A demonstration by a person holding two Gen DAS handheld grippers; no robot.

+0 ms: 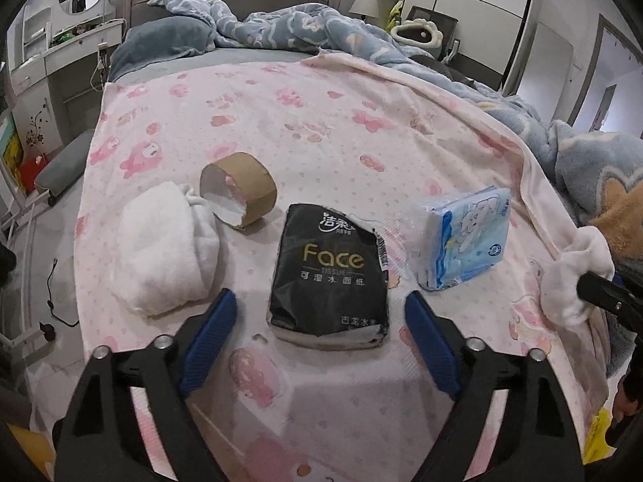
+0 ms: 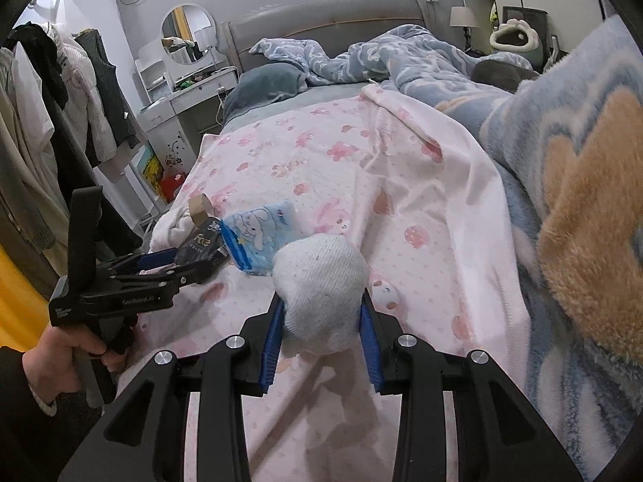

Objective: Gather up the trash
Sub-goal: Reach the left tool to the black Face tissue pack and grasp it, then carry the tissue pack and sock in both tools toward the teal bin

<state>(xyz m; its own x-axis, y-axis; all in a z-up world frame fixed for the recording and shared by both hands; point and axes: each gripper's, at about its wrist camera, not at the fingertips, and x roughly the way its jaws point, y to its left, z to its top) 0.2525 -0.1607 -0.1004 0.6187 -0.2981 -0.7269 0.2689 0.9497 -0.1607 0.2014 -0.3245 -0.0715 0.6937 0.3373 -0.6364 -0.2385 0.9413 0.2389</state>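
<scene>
Between ribbed blue pads, the right gripper (image 2: pixel 321 321) clamps a soft white sock (image 2: pixel 319 293); left gripper (image 1: pixel 319 321) gapes around a glossy black tissue pack (image 1: pixel 329 273); beyond, a cardboard tape ring (image 1: pixel 239 188) on the pink sheet (image 1: pixel 321 100)

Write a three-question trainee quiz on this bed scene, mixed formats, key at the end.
1. True or false: the right gripper is shut on a white sock.
2. Which item lies straight ahead of the left gripper, between its open fingers? A) tape roll B) black tissue pack C) blue tissue pack
3. Fill in: left of the tape roll in the left wrist view lies a white ____.

Key
1. True.
2. B.
3. Sock: the second sock, lying on the pink blanket.
</scene>
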